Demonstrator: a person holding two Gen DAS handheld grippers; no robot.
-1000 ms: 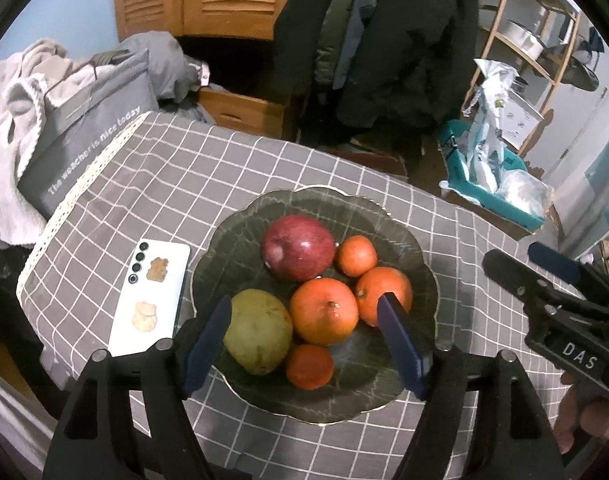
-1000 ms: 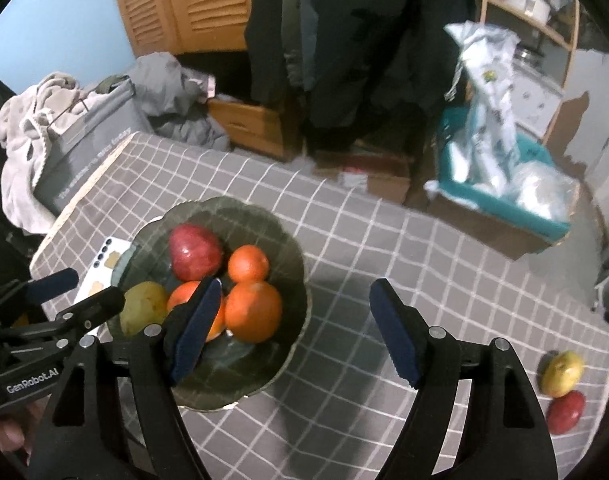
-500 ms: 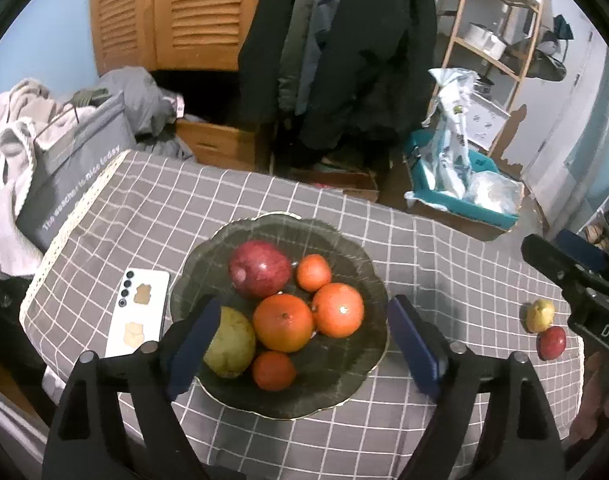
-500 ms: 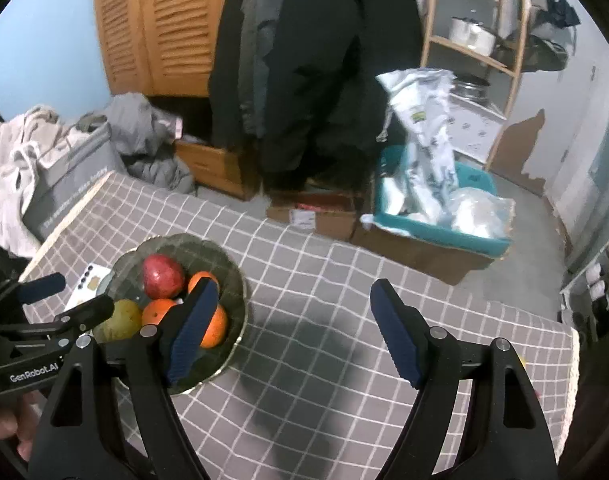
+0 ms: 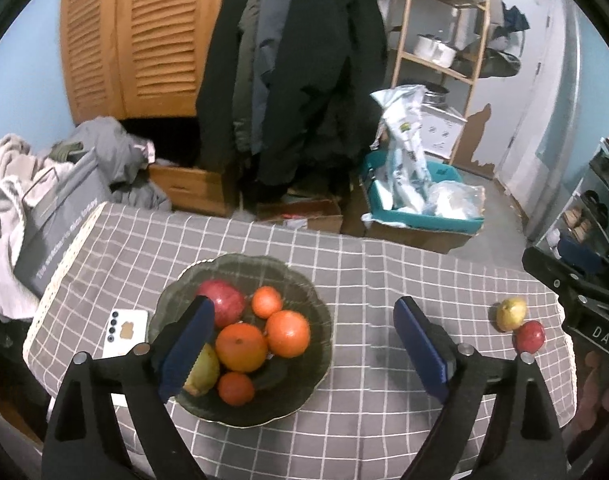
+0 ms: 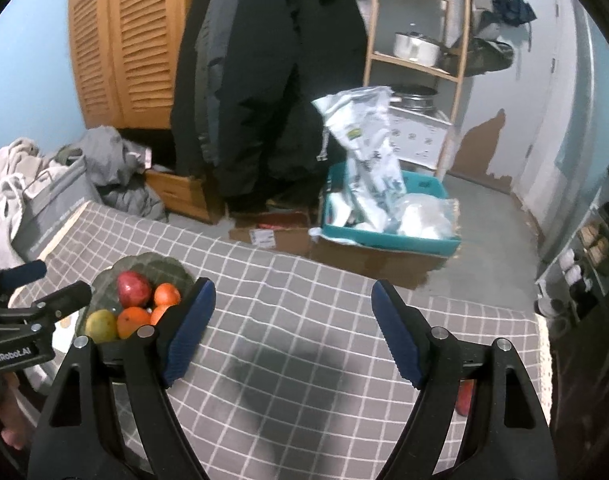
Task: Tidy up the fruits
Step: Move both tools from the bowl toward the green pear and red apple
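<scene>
L gripper [image 5: 302, 346] jaws apart, empty | R gripper [image 6: 292, 330] same | yellow pear [image 5: 511, 313] + red apple [image 5: 529, 336] loose at bench's R edge, nearer R | bowl [image 5: 304, 284] far L

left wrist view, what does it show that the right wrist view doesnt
Only the left wrist view shows the yellow fruit near the table's right end, the phone beside the bowl, and the small orange at the bowl's front. Only the right wrist view shows the left gripper from the side. Both show the bowl, the red apple in it, and the checked tablecloth.
</scene>
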